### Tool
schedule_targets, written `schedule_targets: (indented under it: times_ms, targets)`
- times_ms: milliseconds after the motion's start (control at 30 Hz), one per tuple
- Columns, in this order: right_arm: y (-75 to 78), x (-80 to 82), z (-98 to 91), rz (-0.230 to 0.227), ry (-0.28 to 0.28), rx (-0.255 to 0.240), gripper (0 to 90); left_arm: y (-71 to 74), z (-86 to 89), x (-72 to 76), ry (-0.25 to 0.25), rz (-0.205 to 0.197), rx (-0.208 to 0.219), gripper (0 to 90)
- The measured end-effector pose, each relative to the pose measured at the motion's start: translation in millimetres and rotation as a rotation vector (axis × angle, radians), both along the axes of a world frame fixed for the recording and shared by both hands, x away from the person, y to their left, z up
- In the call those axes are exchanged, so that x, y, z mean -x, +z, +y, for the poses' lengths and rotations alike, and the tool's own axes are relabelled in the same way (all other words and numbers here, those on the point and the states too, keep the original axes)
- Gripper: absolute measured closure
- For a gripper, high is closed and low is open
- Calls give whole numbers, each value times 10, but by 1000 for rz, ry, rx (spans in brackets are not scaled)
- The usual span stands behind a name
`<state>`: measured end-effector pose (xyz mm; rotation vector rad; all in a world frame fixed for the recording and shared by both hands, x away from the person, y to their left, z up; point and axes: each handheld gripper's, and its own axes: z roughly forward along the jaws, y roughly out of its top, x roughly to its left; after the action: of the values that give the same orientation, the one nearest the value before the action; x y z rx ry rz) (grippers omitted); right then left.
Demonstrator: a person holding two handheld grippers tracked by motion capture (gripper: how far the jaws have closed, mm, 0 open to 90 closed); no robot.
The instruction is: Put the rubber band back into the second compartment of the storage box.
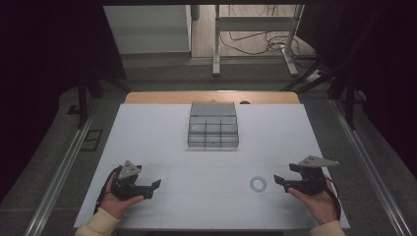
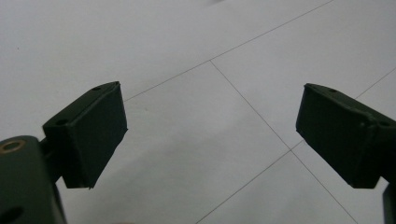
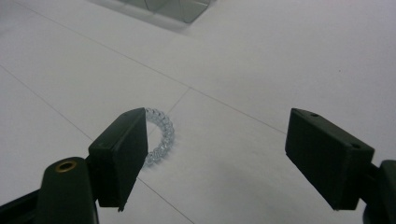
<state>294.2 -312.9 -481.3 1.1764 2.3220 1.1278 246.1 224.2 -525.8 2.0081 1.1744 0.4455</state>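
Coiled clear ring [image 1: 258,184] lying flat on the white surface [image 1: 206,147], toward the near right, just left of the right hand-held gripper's tips and apart from them.

Starting at the left: left hand-held gripper [image 1: 156,185] resting low over the near-left surface, cradled in the left hand [image 1: 116,200], cream sleeve cut off by the bottom edge. Jaws standing wide apart, gripping nothing. Grey three-cornered plate on top hiding part of the body in the high view. In the left gripper view [image 2: 210,135], bare white surface with thin seam lines showing between the jaws.

Moving to the middle: grey compartment box [image 1: 213,125] sitting at the far centre, well apart from both grippers; contents too dim and small to make out.

Moving right: ring again in the right gripper view [image 3: 161,135], partly hidden behind one jaw, so its full loop not showing. A corner of the box [image 3: 177,9] cut off at the top edge there.

Ending at the right: right hand-held gripper [image 1: 280,183] held in the right hand [image 1: 319,204], pointing left toward the ring, jaws spread wide [image 3: 215,158] and empty.
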Motion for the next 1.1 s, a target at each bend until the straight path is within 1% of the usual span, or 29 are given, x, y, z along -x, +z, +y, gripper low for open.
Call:
schedule_targets:
  times_ms: [133,333,533,633,700,900,1100]
  targets:
    - [58,-19,32,0,2,2,217,1,-5,7,-1,1,-2,92]
    - [122,-39,104,7,20,22,216,-4,-7,3,-1,4,-2,92]
    - [231,-88,216,-2,33,46,213,-3,-10,3,-5,9,-3,93]
    - [285,-133,275,10,40,45,208,-4,-7,3,-5,10,-3,92]
    - [321,-159,301,14,47,57,211,-3,-8,5,-5,8,-2,92]
    - [358,-195,329,21,51,62,211,-5,-12,3,-7,11,-5,92]
    - [374,-252,417,33,65,81,211,-9,-20,0,-11,13,-6,92]
